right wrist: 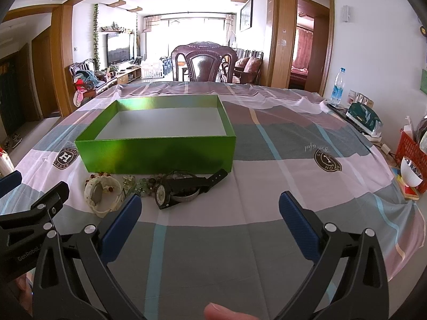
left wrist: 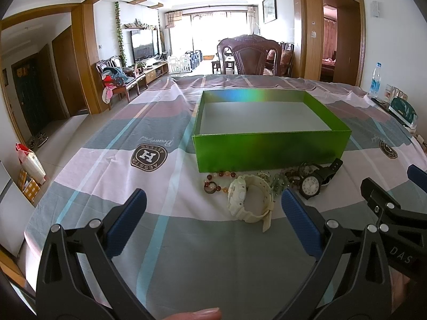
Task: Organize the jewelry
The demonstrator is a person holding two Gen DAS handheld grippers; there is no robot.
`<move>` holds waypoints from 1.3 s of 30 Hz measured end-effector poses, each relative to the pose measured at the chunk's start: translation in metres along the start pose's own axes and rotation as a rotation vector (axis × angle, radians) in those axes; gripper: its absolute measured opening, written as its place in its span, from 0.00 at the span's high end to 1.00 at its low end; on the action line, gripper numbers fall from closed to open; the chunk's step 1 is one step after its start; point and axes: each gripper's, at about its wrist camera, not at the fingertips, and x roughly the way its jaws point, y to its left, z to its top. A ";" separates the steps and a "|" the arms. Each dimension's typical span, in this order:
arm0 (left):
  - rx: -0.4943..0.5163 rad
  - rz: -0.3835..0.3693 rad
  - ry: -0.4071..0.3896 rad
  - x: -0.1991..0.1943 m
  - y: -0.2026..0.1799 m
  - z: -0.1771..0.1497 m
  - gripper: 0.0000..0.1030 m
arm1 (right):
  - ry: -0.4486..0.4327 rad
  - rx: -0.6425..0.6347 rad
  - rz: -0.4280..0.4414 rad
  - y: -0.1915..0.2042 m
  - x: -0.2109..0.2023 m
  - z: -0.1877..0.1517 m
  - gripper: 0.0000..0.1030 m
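Nothing is picked up yet: the left claw (left wrist: 213,208) and the right claw (right wrist: 210,210) both hang wide open and hold nothing. On the counter (right wrist: 267,186), from left to right, lie a bead bracelet (left wrist: 217,182), a white watch (left wrist: 249,200) and a black watch (left wrist: 311,185), just in front of the green box (left wrist: 269,148). The box looks empty, so I think the next move is to close a claw on one piece and lift it in.

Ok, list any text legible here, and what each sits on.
"DAS": right gripper arm, cut off.
"GenRobot": left gripper arm, faint.
"H": round crest on tablecloth, upside down.
Crest ring lettering, script beside it, bottle label, black watch dial: unreadable.
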 end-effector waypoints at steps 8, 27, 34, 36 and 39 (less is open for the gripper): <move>0.002 0.001 0.008 0.003 -0.002 -0.002 0.03 | 0.007 0.002 0.001 0.000 0.004 -0.005 0.03; 0.000 0.035 0.165 0.033 0.005 -0.009 0.03 | 0.071 0.003 -0.045 -0.023 0.028 0.000 0.03; 0.024 -0.039 0.195 0.039 0.003 -0.014 0.04 | 0.175 -0.016 0.011 -0.029 0.049 -0.004 0.06; 0.026 -0.049 0.187 0.037 0.002 -0.013 0.04 | 0.201 -0.002 0.030 -0.029 0.052 -0.004 0.14; 0.028 -0.041 0.196 0.038 0.000 -0.012 0.05 | 0.227 -0.009 0.032 -0.026 0.056 -0.002 0.24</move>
